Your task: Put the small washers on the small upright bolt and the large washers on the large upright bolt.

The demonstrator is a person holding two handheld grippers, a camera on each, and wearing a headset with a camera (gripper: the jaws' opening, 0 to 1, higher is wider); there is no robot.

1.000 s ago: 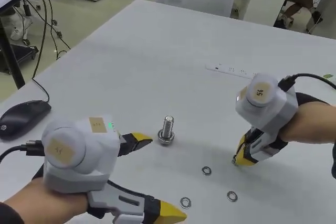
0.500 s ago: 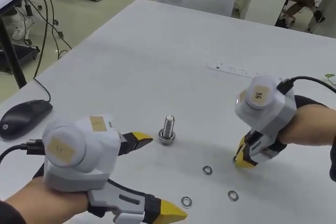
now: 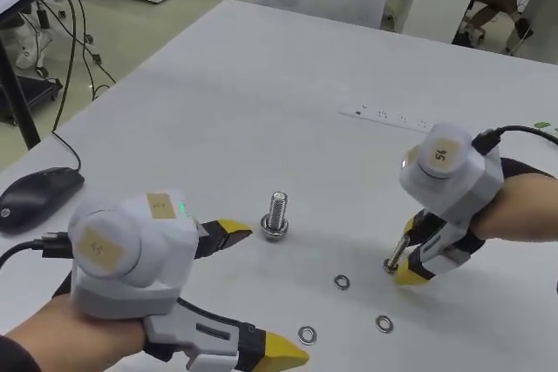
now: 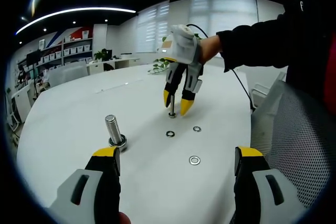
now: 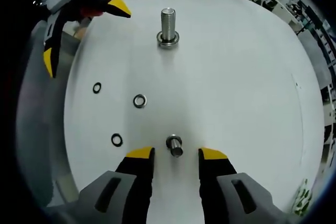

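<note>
Since a second ago the right gripper (image 3: 403, 260) has parted its jaws a little and shifted slightly right, so the small bolt (image 3: 394, 254), hidden behind the yellow tips before, now shows between them. Nothing else on the table has shifted.

At the left edge of the head view a black mouse (image 3: 39, 198) lies on the white table (image 3: 261, 84). In the lower left the left gripper (image 3: 257, 294) hangs just over the table with its jaws spread wide and nothing between them; its own view shows the two yellow tips far apart at the bottom, with bare table in the gap (image 4: 176, 156).

Just right of its upper tip, at the middle of the frame, the large bolt (image 3: 275, 213) stands upright on its wide base, its threaded shaft bare.

Three washers lie flat and loose on the table, lower centre: one (image 3: 307, 334) near the left gripper's lower tip, one (image 3: 342, 282) between the two bolts, and one (image 3: 384, 323) below the small bolt.

On the right the small bolt stands on the table. In the right gripper view it (image 5: 174, 145) sits in the gap between the narrowly parted jaws with a sliver of table on each side, so the gripper (image 5: 176, 153) brackets it without clamping.
</note>
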